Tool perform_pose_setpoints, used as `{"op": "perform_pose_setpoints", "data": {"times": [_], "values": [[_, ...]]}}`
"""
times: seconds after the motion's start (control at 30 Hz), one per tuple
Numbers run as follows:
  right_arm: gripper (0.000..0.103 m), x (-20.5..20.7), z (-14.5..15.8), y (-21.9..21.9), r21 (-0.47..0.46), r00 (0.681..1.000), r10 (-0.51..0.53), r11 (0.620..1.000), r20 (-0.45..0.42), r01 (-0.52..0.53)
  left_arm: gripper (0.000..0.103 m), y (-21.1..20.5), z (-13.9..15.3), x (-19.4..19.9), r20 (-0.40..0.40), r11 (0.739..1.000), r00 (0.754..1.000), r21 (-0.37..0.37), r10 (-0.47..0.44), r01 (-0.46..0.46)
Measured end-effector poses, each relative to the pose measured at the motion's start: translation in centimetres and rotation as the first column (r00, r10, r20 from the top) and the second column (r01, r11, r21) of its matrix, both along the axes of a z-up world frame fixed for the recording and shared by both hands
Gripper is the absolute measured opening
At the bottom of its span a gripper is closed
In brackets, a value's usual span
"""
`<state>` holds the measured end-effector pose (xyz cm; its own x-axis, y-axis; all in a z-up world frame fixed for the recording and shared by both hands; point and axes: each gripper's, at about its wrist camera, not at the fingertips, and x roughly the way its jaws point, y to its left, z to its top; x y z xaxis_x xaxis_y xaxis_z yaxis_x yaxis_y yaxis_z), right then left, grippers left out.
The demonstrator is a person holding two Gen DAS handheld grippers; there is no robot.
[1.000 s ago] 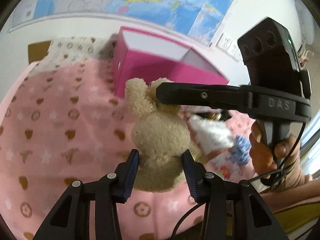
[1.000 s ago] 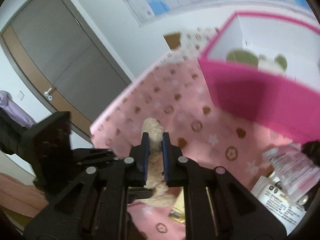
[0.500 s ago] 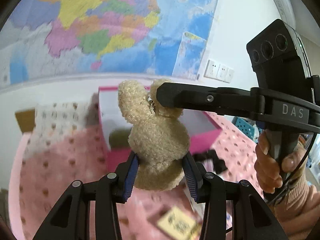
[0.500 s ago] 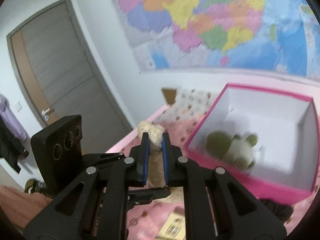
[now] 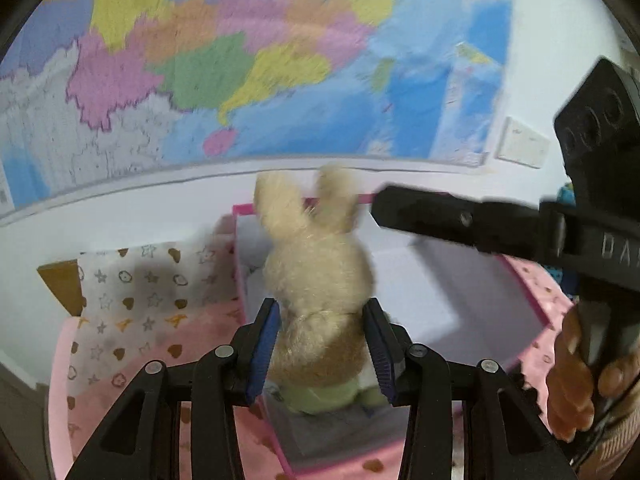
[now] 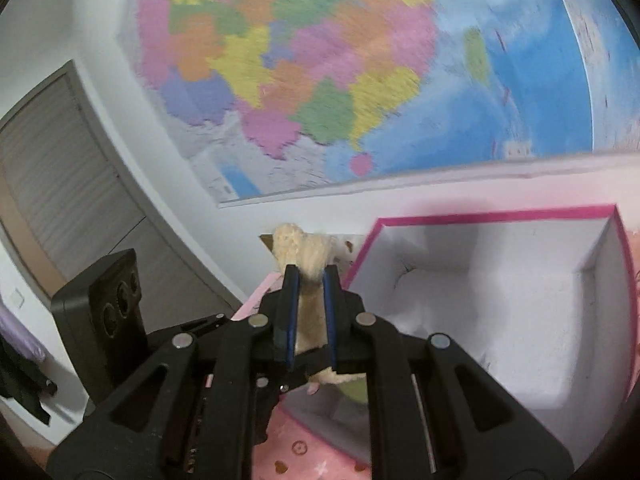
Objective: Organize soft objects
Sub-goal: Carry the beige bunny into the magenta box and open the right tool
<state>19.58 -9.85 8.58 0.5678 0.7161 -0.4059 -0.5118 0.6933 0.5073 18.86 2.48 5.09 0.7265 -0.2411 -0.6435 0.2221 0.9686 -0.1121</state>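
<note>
Colourful wall map [image 5: 240,60], white wall, grey door [image 6: 68,208], seemingly pink patterned bedding [image 5: 132,344]

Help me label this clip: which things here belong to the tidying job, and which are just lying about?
Job:
- plush rabbit, held by both grippers: left, jaws closing on its body; right, shut on an ear
- pink box

Lying about:
- wall map
- door
- pink blanket
- star-print cloth
</note>
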Motion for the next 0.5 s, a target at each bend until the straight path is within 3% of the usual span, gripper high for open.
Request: {"op": "perform_pose_setpoints", "data": {"times": [0.27, 0.5], "values": [[0.013, 3.4, -5.0, -1.0, -0.042, 0.987, -0.065, 0.997, -0.15, 0.059, 0.039, 0.1, -1.8, 2.5, -0.058, 1.0, 0.998, 0.017, 0.017, -0.016], [0.014, 2.4, -5.8, -2.7, -0.061, 0.982, -0.082, 0.995, -0.172, 0.073, 0.041, 0.9, -1.8, 1.3, -0.052, 0.999, 0.999, -0.04, 0.008, -0.01]]}}
